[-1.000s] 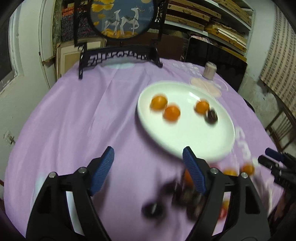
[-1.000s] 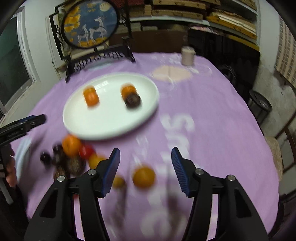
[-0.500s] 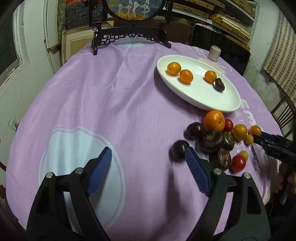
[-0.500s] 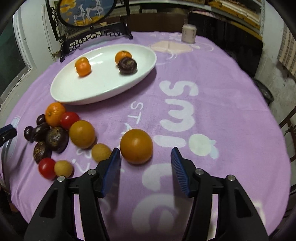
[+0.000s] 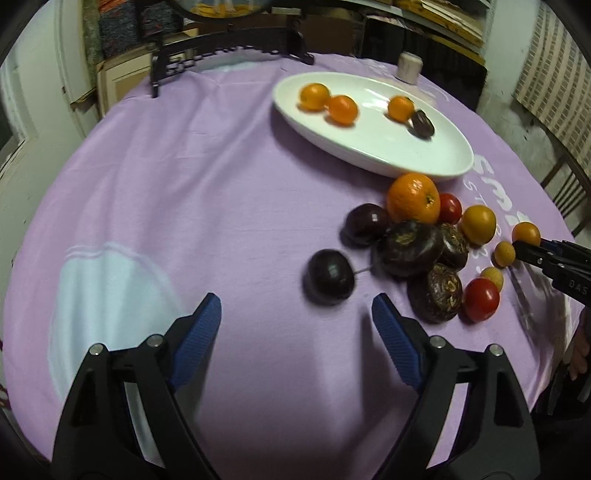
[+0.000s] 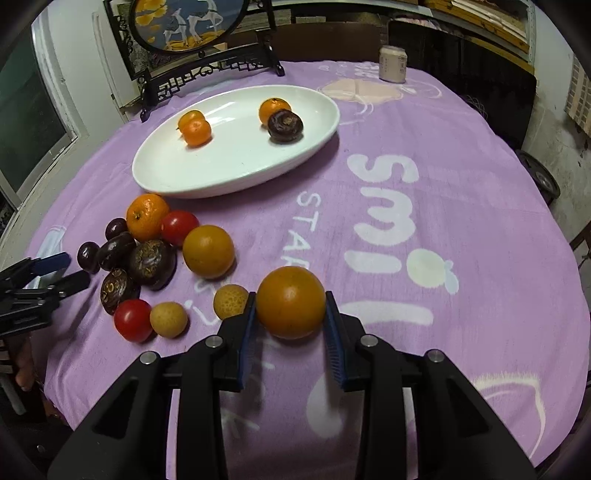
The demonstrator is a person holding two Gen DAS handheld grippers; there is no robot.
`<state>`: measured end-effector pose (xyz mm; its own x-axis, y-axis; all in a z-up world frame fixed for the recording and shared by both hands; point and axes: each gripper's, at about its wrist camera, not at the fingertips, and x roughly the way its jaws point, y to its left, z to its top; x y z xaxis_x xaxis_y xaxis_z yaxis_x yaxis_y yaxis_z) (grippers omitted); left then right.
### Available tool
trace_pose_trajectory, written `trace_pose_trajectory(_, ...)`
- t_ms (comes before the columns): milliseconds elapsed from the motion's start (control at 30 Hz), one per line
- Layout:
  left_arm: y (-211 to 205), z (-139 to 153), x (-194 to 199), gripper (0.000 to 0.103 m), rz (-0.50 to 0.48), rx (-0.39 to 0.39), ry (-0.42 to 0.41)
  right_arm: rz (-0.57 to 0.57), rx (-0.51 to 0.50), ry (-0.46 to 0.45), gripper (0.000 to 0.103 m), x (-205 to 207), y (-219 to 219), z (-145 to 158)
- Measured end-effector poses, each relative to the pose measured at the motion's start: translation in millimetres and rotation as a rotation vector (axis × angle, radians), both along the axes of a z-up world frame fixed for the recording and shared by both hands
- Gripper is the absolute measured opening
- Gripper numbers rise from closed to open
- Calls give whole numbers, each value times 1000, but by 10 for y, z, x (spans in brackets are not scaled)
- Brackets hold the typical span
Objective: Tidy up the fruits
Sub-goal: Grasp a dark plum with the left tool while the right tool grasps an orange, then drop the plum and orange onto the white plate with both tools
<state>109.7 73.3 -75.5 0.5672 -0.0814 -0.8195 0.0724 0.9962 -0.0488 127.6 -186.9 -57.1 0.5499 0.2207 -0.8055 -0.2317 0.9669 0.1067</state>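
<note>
The right tool [image 6: 290, 316] has just been closing, and its pads now grip an orange fruit [image 6: 290, 301] resting on the desk [image 6: 461, 206]. The left tool [image 5: 295, 317] stands open and empty, a dark plum [image 5: 328, 277] just ahead of its fingertips.

A home storeroom: purple-clothed round table [image 6: 461, 206], ornamental painted screen [image 6: 188, 26], cluttered shelves [image 5: 436, 22].

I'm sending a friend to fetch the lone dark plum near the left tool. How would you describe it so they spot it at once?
Start at the white oval plate on the purple cloth, then drop to the fruit pile just below it. The dark plum lies on the cloth beside that pile, ahead of the open left tool. It is smooth, round and glossy, with a thin stem, whereas its dark neighbours are rough.
</note>
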Motion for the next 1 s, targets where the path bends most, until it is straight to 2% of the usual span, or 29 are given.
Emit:
trace_pose_trajectory(67, -73, -37, 80, 85, 10, 40, -15, -5, 14, 18, 34, -8, -26, -25)
trace_pose_trajectory(133, -121, -45, 125, 80, 18, 71, -18, -2, 20, 24, 35, -39, -26, -32)
trace_pose_trajectory(167, -130, -22, 130, 62, 15, 60, -23, 1, 20, 22, 35, -56, -23, -27)
trace_pose_trajectory(200, -130, 1, 126, 39, 11, 47, -25, 5, 20, 19, 34, -76, -17, -18)
trace_pose_trajectory(233, -121, 13, 123, 29, 10, 39, -24, 9, 20, 14, 34, -101, -11, -5)
trace_pose_trajectory(300, -82, 30, 109, 30, 14, 0, -15, 14, 22, 7, 34, -133, -8, 11)
trace_pose_trajectory(500, -34, 113, -15, 30, 21, -45, -22, 21, 29, -6, 35, -156, 4, 52)
trace_pose_trajectory(1000, -172, 412, -138, 30, -51, -66, -75, 58, 36, -17, 35, -164, 122, 101)
